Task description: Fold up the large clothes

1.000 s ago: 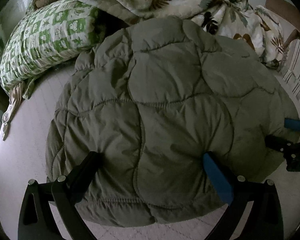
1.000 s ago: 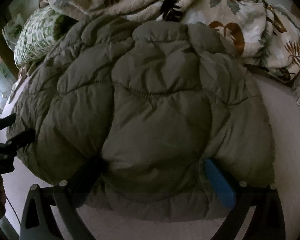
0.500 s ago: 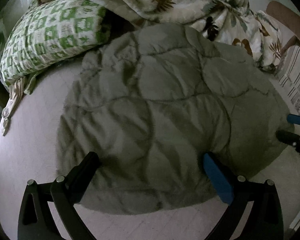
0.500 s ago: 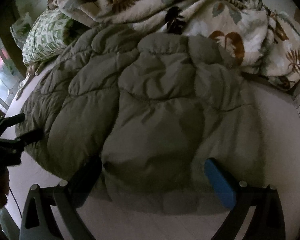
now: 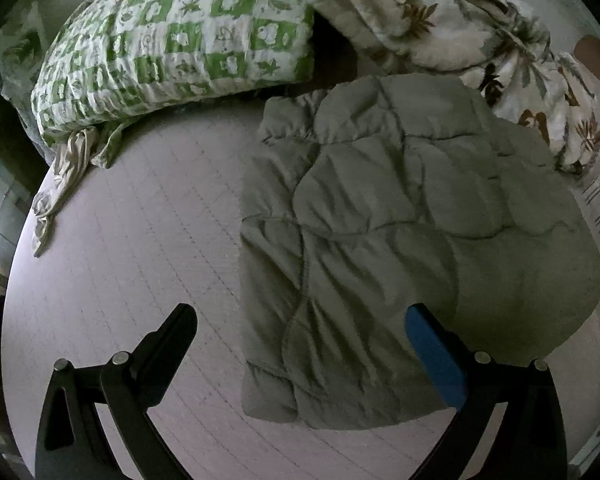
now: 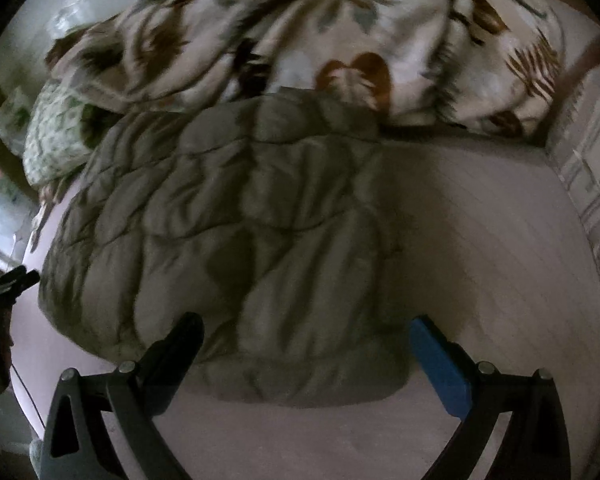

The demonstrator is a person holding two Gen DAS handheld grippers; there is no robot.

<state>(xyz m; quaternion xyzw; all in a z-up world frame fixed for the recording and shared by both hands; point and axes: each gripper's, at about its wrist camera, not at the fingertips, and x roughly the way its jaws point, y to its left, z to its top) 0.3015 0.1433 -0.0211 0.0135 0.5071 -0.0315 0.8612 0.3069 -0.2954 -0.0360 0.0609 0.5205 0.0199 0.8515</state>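
A folded olive quilted jacket lies flat on the pale bed sheet, right of centre in the left wrist view. My left gripper hangs open above the jacket's near left edge, holding nothing. In the right wrist view the same jacket fills the middle and left. My right gripper is open over its near hem, nothing between the fingers. The left gripper's tips show at the far left edge of that view.
A green-and-white patterned pillow lies at the back left. A crumpled leaf-print blanket is heaped behind the jacket. Striped fabric borders the bed on the right. Bare sheet spreads to the jacket's right.
Both grippers have pulled back and up from the jacket. The left one swung left, so bare sheet now fills its left half; the jacket lies flatter.
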